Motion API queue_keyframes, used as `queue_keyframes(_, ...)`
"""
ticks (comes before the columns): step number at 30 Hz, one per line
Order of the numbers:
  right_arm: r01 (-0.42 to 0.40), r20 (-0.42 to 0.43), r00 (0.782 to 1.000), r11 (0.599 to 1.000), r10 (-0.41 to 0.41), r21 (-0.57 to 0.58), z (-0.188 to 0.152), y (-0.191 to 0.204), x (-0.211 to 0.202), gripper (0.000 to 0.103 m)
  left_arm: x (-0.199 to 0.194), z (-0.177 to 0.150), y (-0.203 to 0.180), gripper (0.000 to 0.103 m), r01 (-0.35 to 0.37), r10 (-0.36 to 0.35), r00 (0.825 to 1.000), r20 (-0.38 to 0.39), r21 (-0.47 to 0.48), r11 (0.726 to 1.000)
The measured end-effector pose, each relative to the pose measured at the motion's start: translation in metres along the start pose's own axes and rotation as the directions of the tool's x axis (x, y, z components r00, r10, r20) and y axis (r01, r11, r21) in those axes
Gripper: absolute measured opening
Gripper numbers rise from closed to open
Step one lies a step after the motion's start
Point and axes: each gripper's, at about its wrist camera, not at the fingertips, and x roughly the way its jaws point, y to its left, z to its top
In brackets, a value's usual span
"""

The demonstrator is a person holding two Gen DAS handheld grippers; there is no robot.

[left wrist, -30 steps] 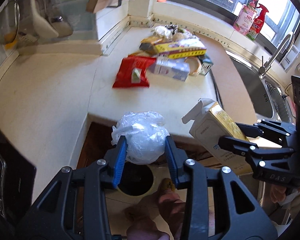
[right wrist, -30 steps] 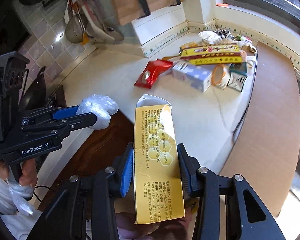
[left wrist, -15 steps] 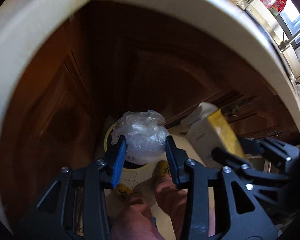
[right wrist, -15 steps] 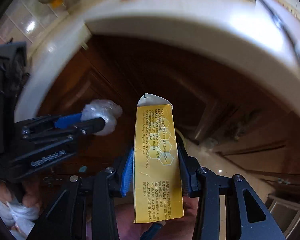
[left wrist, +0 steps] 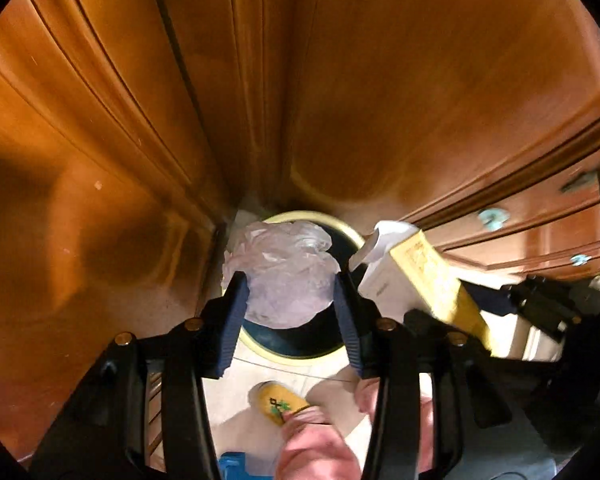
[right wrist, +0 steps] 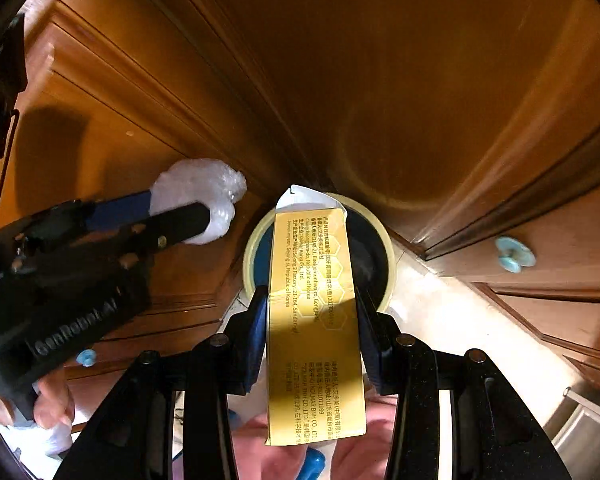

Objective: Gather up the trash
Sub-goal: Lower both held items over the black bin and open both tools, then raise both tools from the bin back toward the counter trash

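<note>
Crumpled plastic bag (left wrist: 286, 272) sits btwn the left gripper (left wrist: 288, 300) pads, right over the yellow-rimmed bin (left wrist: 342, 226); jaws are opening but pads still touch it. Yellow carton (right wrist: 314, 320) is pinched upright in the right gripper (right wrist: 312, 320), also above the bin, w/ wood cabinet doors (left wrist: 380, 80) behind.

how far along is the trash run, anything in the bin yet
Nothing visibly dropped yet. In hand: the left claw has a crumpled plastic bag between its pads, jaws opening, right over the bin. The right claw grips a yellow carton above the same bin. Left: drop both in. What already lies inside the dark bin cannot be told.
</note>
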Motion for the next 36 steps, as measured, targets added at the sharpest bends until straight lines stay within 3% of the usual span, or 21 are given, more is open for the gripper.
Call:
queue_keyframes(6, -0.021, -0.022, 1.000, 1.000, 0.021, 0.013, 0.000, 0.001, 0.034, 0.045, 0.029, -0.010, 0.017, 0.052, -0.034, 0.035, 0.998, -0.051, 0.011, 0.999)
queue_keyframes(9, -0.010, -0.018, 1.000, 0.999, 0.011, 0.035, 0.010, -0.002, 0.039, 0.057, 0.037, -0.009, 0.028, 0.065, -0.053, 0.053, 0.997, -0.065, 0.002, 0.999)
queue_keyframes(11, -0.009, -0.007, 1.000, 0.999, 0.009, 0.044, 0.009, -0.002, 0.039, 0.062, 0.038, -0.008, 0.031, 0.081, -0.065, 0.065, 0.995, -0.070, -0.002, 0.998)
queue_keyframes(13, -0.007, -0.004, 1.000, 0.999, 0.007, 0.048, 0.010, -0.002, 0.036, 0.066, 0.037, -0.005, 0.037, 0.085, -0.064, 0.063, 0.996, -0.069, -0.003, 0.998)
queue_keyframes(17, 0.004, -0.002, 1.000, 0.999, -0.004, 0.046, 0.012, 0.001, 0.023, 0.067, 0.028, -0.002, 0.035, 0.085, -0.069, 0.070, 0.996, -0.054, 0.023, 0.997)
queue_keyframes(25, 0.034, 0.001, 0.999, 0.996, -0.034, 0.078, 0.003, -0.023, -0.030, 0.067, -0.021, 0.004, -0.011, 0.085, -0.039, 0.041, 0.999, -0.021, 0.097, 0.994)
queue_keyframes(36, 0.060, 0.064, 0.996, 0.992, -0.067, 0.107, -0.010, -0.011, -0.162, 0.067, -0.137, 0.022, -0.038, 0.085, -0.044, 0.042, 0.999, 0.027, 0.111, 0.993)
